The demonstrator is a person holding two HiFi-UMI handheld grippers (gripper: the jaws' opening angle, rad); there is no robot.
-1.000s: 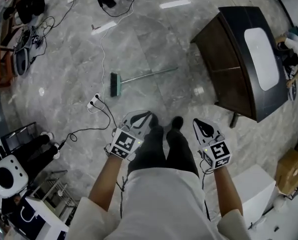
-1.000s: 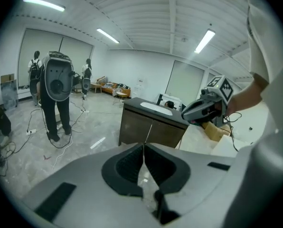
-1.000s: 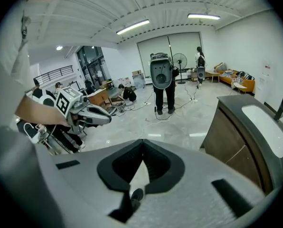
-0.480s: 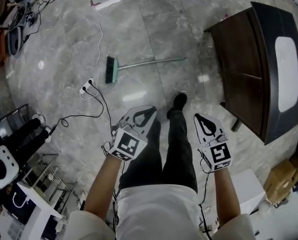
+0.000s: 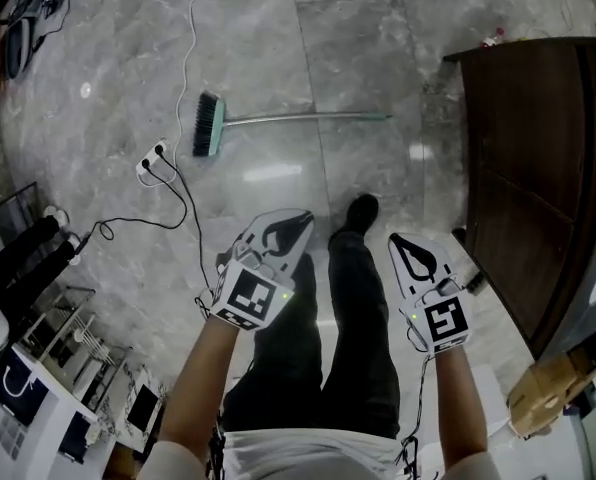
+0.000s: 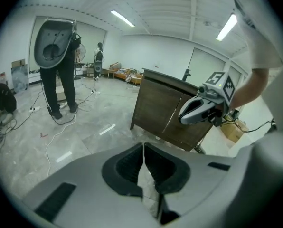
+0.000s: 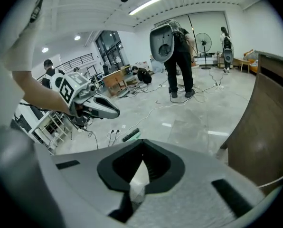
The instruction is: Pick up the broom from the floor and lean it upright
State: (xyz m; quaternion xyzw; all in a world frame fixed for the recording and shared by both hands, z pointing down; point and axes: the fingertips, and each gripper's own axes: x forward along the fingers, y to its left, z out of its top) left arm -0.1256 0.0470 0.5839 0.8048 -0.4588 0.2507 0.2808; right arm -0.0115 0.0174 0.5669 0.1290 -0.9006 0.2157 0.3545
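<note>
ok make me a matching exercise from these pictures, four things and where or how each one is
Things:
1. broom
2. dark wooden cabinet
3. white plugs
4. left hand-held gripper

Place or state:
a. standing at the right edge of the head view
b. jaws shut, nothing between them
c. lying flat, green head toward the left of the head view
d. just below and left of the broom's head in the head view

Pairs: 1-c, 2-a, 3-d, 4-b
</note>
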